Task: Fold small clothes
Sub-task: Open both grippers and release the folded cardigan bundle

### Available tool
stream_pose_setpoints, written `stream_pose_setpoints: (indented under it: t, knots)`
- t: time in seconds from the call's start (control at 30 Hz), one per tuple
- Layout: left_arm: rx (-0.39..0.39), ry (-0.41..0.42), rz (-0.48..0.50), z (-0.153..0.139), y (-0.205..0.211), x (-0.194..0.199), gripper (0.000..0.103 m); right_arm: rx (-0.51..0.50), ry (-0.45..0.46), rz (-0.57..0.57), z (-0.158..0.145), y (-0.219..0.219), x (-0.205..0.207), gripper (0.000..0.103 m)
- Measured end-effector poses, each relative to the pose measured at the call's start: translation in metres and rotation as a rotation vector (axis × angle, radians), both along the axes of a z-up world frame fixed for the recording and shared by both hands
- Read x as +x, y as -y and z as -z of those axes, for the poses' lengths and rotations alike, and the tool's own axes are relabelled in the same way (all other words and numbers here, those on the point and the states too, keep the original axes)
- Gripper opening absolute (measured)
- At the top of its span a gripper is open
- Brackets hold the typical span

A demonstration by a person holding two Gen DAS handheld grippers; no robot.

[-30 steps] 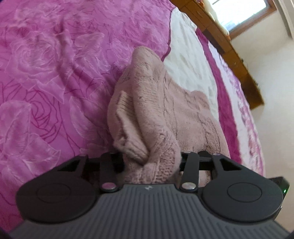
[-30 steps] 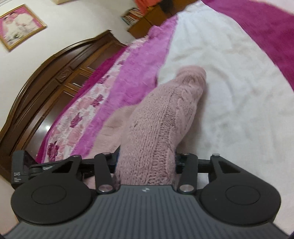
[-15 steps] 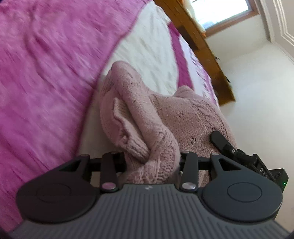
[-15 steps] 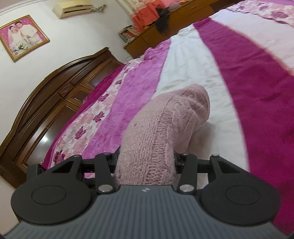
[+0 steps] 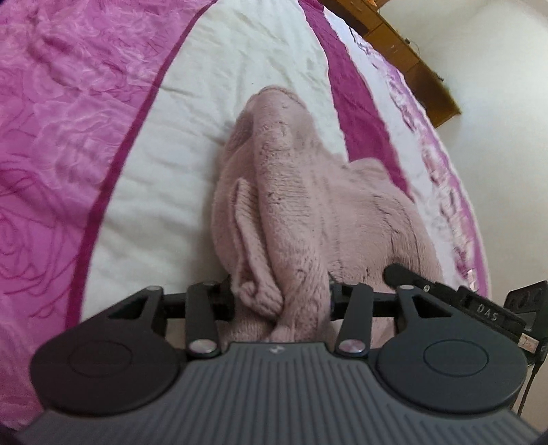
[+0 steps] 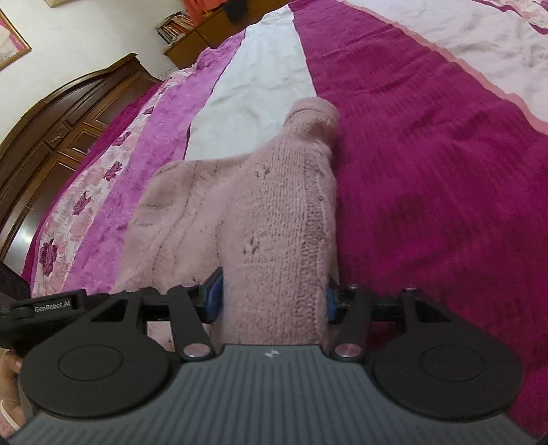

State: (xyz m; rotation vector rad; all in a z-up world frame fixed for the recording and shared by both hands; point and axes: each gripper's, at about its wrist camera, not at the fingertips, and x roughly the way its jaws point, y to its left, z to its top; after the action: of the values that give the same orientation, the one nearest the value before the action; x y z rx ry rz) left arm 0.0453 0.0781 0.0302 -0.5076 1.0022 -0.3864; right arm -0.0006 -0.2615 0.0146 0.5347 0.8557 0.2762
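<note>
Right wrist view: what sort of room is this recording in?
Most likely a home bedroom: a bedspread in pink and white stripes fills the view, a carved wooden headboard stands behind it, and a sweater is being folded on it.

Pretty clearly a bedroom in someone's home. Almost everything in view is a big bed covered by a striped bedspread in magenta, pink rose print and white (image 6: 428, 143), reaching to the bed's far edge. Behind it there's a dark carved wooden headboard (image 6: 58, 126) against a plain white wall, with a corner of a pink-framed picture (image 6: 10, 44) hanging up there. Past the bed's far edge sits a low brown wooden cabinet (image 6: 202, 37) with a stack of books (image 6: 174, 29) on top. The other view shows more low wooden furniture (image 5: 414, 61) along a pale wall.
</note>
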Motion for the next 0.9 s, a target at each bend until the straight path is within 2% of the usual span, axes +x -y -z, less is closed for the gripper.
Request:
stream_pose_setpoints:
  t: [0.1,0.4,0.53,0.7,0.9]
  knots:
    - [0.042,0.027,-0.001,0.001,0.000,-0.007,0.056,-0.008,0.005,0.003,0.000,0.001,-0.005,0.062]
    - [0.181,0.121,0.003,-0.019,0.013,-0.009,0.057,-0.114,0.100,0.030,-0.027,-0.002,-0.016,0.064]
    - [0.183,0.122,-0.052,-0.015,0.006,-0.012,0.058,-0.117,0.097,0.024,-0.023,-0.003,-0.009,0.064]
    - [0.229,0.127,-0.096,-0.007,-0.002,-0.011,0.060,-0.160,0.077,0.014,-0.007,-0.016,0.001,0.065]
    - [0.272,0.150,-0.084,-0.016,0.004,-0.019,0.060,-0.211,0.121,0.022,-0.022,-0.019,-0.016,0.069]
